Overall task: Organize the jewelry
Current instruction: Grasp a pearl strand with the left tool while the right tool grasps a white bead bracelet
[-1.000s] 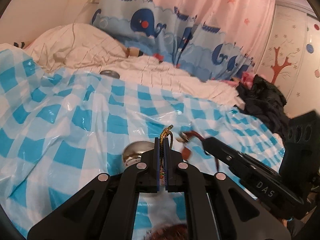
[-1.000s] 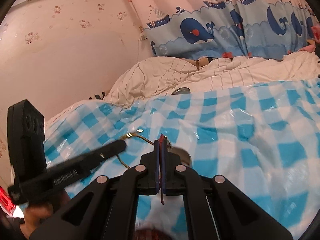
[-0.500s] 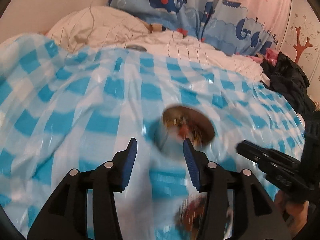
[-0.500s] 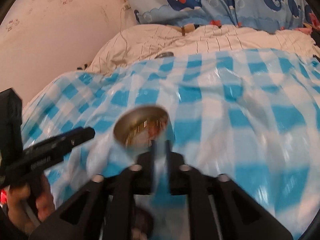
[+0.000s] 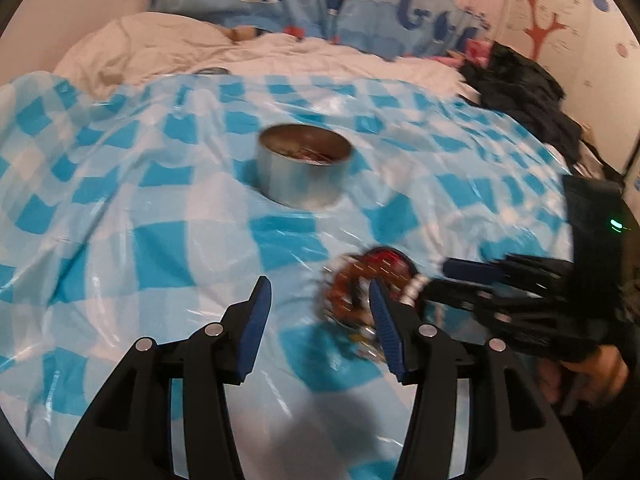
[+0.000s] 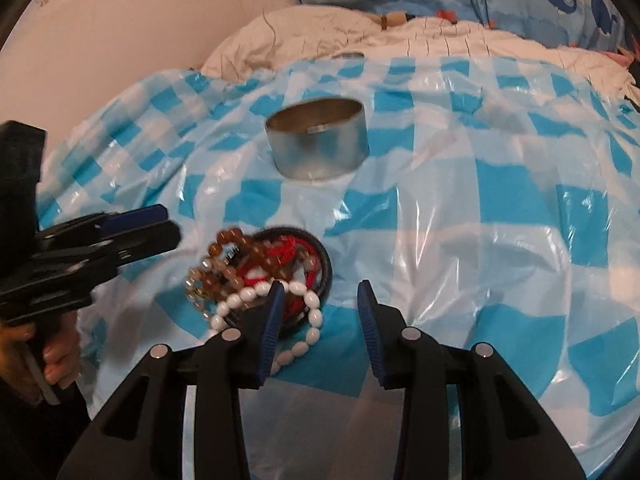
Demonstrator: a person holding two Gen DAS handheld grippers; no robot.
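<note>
In the left wrist view, the left gripper [image 5: 320,320] is seen about half open with its jaws opening; nothing is held, and only checked sheet lies between the pads. A blurred heap of bracelets [image 5: 356,288] is seen just right of the gap, partly behind the right pad, resting on a small dark dish [image 5: 390,258]. Farther off, near the middle of the blue-and-white plastic sheet [image 5: 160,248], a round metal tin [image 5: 304,170] is set, with some red and pale pieces visible inside. The right gripper [image 5: 468,270] is seen at the right edge, close to the heap.

In the right wrist view, the right gripper [image 6: 320,312] is shown partly open and empty; its left pad is overlapped by a white bead strand [image 6: 308,304]. Brown beads [image 6: 228,256] and a red cord [image 6: 288,252] are piled in the dish [image 6: 326,268], and the tin [image 6: 316,144] stands beyond, well apart.

The strands are judged light, limp and loosely tangled, the beads hard and smooth, so slipping is likely. A hold is best taken across one strand where it arches clear of the pile, the white loop spilling over the near rim being the freest. Neighbouring strands may be dragged along, and the slick, rumpled sheet may let the dish slide. The other gripper crowds the heap's left side.
</note>
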